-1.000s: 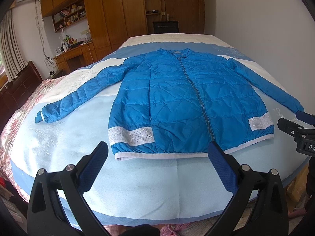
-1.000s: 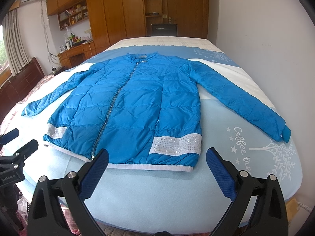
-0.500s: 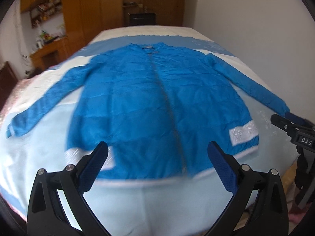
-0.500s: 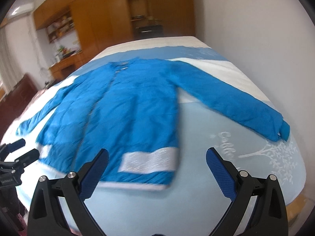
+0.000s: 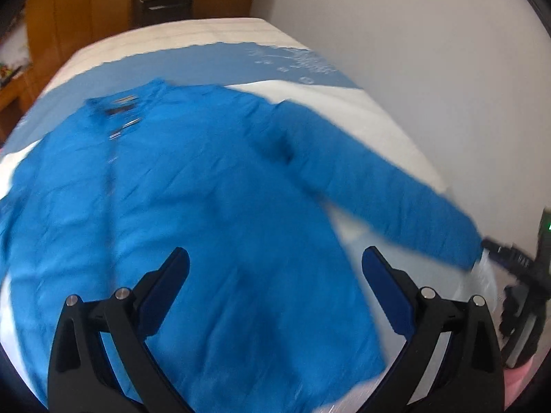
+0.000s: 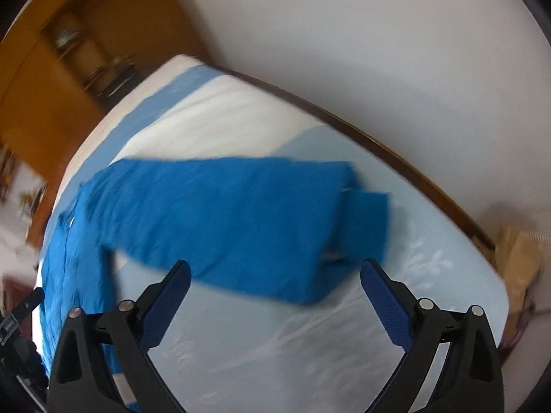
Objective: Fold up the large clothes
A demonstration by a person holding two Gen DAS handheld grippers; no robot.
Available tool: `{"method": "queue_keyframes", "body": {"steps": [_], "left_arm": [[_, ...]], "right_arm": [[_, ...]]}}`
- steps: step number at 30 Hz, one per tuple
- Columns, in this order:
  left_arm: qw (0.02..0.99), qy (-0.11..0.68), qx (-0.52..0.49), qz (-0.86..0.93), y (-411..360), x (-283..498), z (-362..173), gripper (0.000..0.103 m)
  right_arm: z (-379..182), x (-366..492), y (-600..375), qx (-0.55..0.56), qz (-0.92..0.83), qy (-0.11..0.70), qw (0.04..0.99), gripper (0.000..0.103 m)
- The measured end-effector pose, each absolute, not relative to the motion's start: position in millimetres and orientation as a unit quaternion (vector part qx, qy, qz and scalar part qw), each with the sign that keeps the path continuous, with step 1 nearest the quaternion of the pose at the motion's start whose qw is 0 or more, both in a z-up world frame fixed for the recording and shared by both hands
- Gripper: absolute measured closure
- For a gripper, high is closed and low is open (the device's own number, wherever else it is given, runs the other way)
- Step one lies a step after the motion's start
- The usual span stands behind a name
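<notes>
On the left wrist view, I see the blue jacket (image 5: 193, 206) lying spread flat on the bed (image 5: 193, 34), front side up, collar toward the far end. One sleeve (image 5: 378, 186) extends toward the right edge of the bed, and its cuff ends near the wall (image 5: 430, 51). My left tool (image 5: 275, 277) hovers above the lower body of the jacket with its two fingers spread wide and nothing between them. The blue pads (image 5: 165, 285) touch no fabric. A black piece of the right tool (image 5: 516, 265) shows at the right edge of the frame, just beside the sleeve cuff. The picture is blurred, so fine detail of the zipper is not readable.

On the right wrist view, I see the same sleeve (image 6: 241, 220) lying across the light blue bed cover (image 6: 275, 337), with its cuff (image 6: 368, 220) pointing right. My right tool (image 6: 275, 277) is above the sleeve, fingers wide apart, gripping nothing. The jacket body runs down the left side of the frame. A wooden wardrobe (image 6: 51, 79) stands at the far end, and the bed's dark wooden edge (image 6: 396, 158) runs along the white wall.
</notes>
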State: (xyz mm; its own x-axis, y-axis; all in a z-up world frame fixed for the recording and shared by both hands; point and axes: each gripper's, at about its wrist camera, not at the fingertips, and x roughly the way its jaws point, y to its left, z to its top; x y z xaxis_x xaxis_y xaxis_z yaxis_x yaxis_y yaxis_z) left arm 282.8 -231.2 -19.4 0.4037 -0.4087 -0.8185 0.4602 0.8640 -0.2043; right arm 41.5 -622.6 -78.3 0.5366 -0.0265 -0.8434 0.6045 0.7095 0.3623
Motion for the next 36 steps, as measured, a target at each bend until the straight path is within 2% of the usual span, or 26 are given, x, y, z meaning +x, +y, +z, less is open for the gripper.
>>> {"method": "queue_keyframes", "body": {"steps": [4,6,8,12,13,14,15,17,19,23,29,36], "left_arm": [[0.807,0.516,-0.002,-0.287,-264,324,-37,0.007],[0.796,0.533,-0.012,-0.288,-274,339,-50,0.021],[0.787,0.548,-0.020,-0.281,-280,355,-66,0.028],[0.785,0.553,-0.030,-0.277,-285,374,-86,0.030],[0.786,0.552,-0.031,-0.279,-287,377,-88,0.030],[0.786,0.550,-0.032,-0.280,-287,380,-91,0.030],[0.787,0.547,-0.035,-0.284,-287,380,-92,0.030],[0.788,0.545,-0.037,-0.285,-286,382,-94,0.032],[0.788,0.544,-0.040,-0.285,-283,381,-93,0.037],[0.781,0.548,-0.061,-0.294,-278,386,-85,0.051],[0.821,0.497,-0.041,-0.277,-242,372,-44,0.051],[0.842,0.491,-0.037,-0.219,-173,373,-40,0.051]], "right_arm": [[-97,45,-652,0.380,-0.190,0.460,0.779,0.004],[-105,50,-660,0.393,-0.188,0.467,0.769,0.004],[-115,55,-664,0.415,-0.176,0.473,0.757,0.008],[-123,68,-669,0.412,-0.174,0.481,0.754,0.010],[-121,71,-667,0.402,-0.182,0.483,0.756,0.021],[-120,73,-667,0.391,-0.189,0.484,0.760,0.041],[-121,74,-667,0.393,-0.185,0.482,0.761,0.046],[-122,77,-670,0.432,-0.138,0.471,0.757,0.074],[-112,76,-670,0.446,-0.107,0.449,0.767,0.077],[-64,90,-656,0.437,-0.033,0.389,0.810,0.078],[-1,159,-582,0.342,0.049,0.370,0.862,0.078],[0,260,-482,0.270,0.110,0.412,0.863,0.078]]}}
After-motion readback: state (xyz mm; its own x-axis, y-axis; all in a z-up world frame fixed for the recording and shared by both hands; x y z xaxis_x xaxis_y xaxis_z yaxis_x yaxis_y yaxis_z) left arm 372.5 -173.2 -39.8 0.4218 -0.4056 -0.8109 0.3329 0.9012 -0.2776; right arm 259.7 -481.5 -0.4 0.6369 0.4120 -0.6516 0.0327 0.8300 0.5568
